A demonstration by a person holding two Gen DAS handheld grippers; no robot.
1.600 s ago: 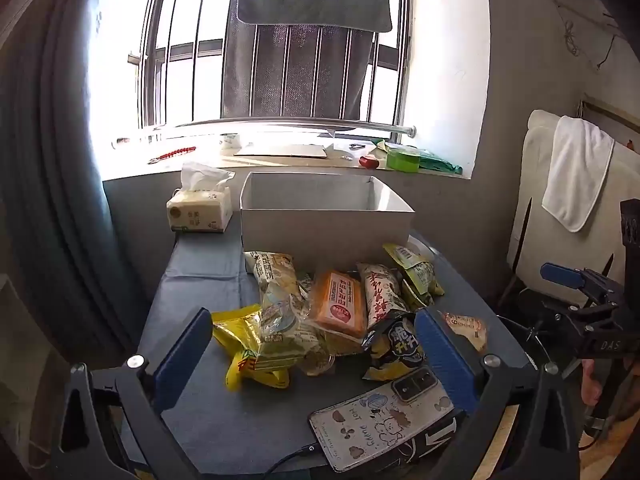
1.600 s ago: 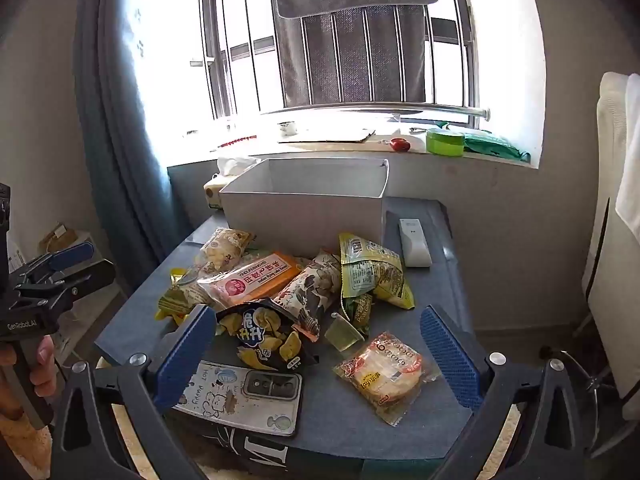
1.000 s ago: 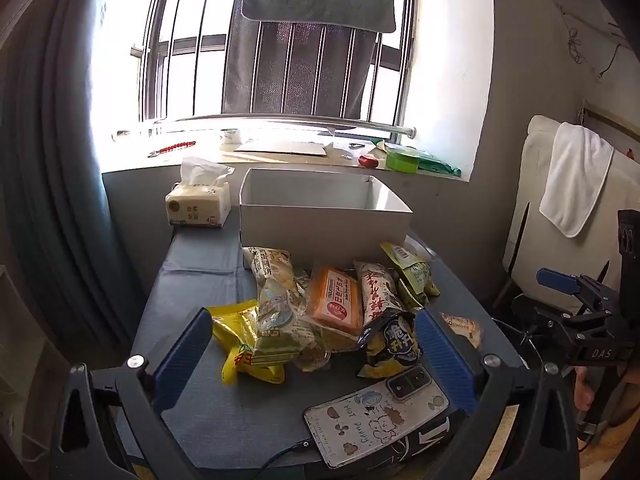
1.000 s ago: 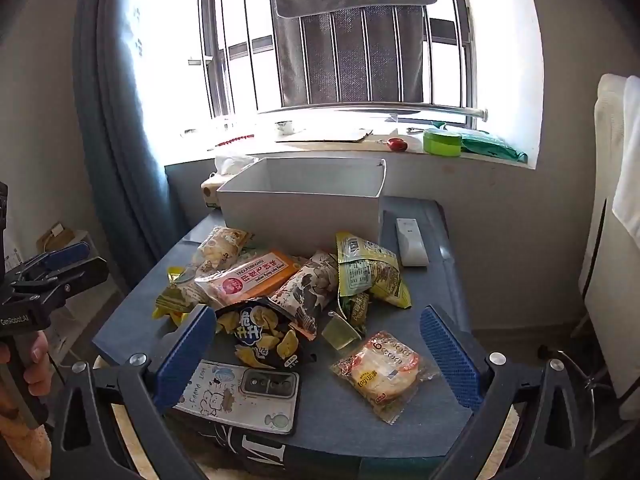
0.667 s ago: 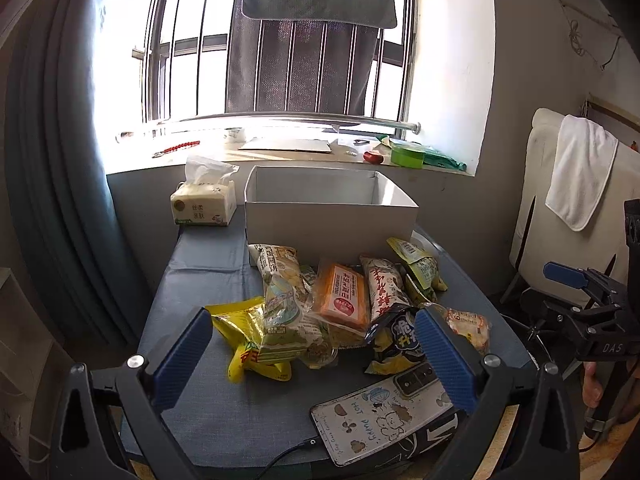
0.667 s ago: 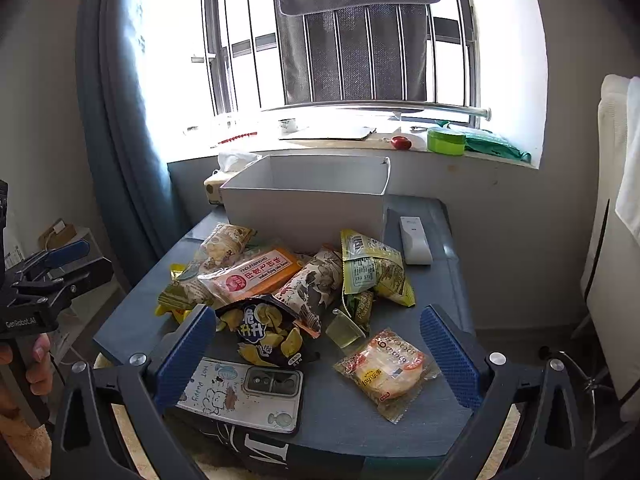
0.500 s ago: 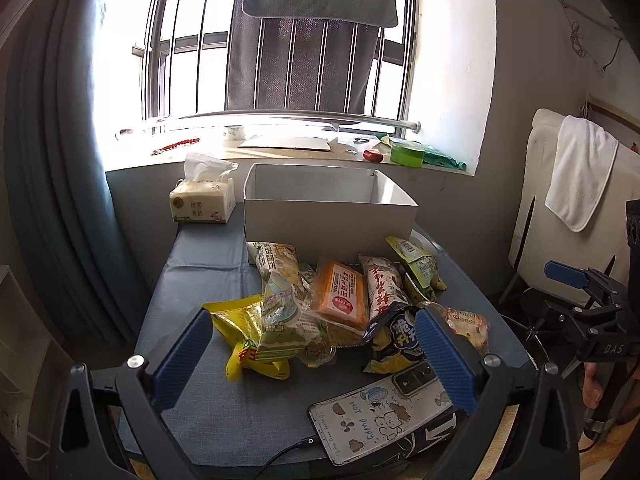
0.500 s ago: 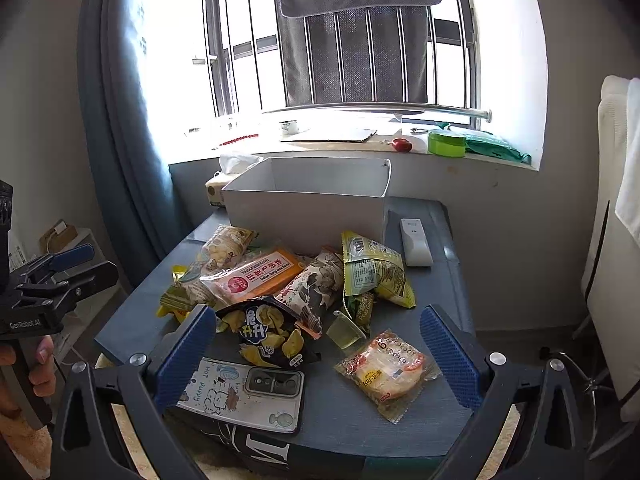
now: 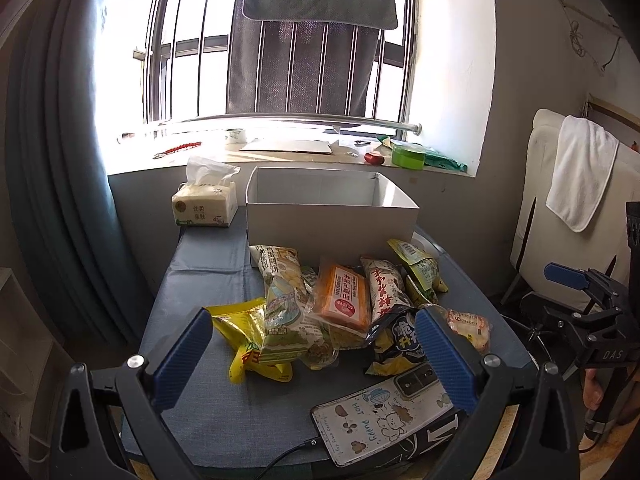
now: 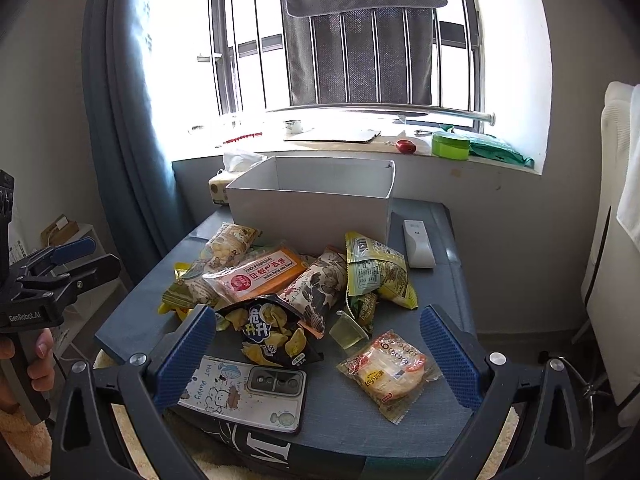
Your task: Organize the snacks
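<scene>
Standing at the counter's far end, the white box shows only bare inner walls; snack packets heap before it. Left tongs and right tongs gape wide, holding nothing.

My phone case, lying just in front of the snack pile, reads "HOT Puppy". The orange packet in that pile says "Indian flying cake flavor". My left gripper's body, left of the pile, is marked "GenRobot.AI", and my right one shows "DAS".
</scene>
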